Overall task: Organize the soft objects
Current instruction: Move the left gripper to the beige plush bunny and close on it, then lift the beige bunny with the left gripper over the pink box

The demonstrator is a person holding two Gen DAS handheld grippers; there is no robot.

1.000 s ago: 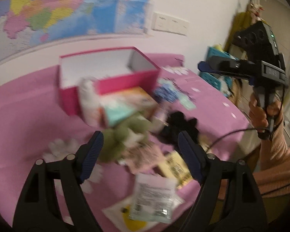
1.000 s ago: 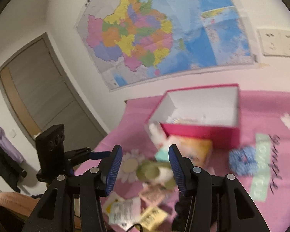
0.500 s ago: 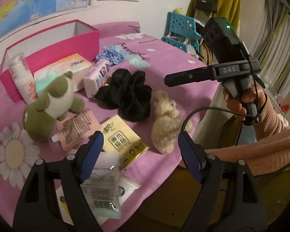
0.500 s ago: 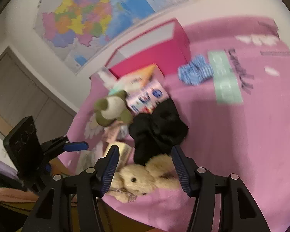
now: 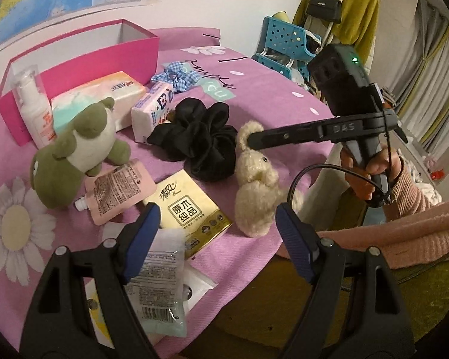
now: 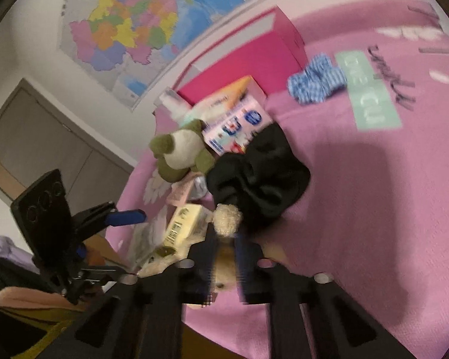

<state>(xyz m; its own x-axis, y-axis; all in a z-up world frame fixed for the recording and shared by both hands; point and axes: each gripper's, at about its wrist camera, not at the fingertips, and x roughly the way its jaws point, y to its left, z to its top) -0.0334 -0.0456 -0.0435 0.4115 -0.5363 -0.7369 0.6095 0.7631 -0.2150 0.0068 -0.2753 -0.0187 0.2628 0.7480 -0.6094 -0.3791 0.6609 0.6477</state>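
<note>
Teddy bear, cream, lies at near right edge of pink tablecloth, just right of black scrunchie. Left wrist view: left gripper wide open, empty, above yellow tissue pack; right gripper tip at bear's head; green plush toy, pink box far left.
Right wrist view: blurred; right gripper fingers narrowed around bear, grip uncertain; blue checked scrunchie far right.
</note>
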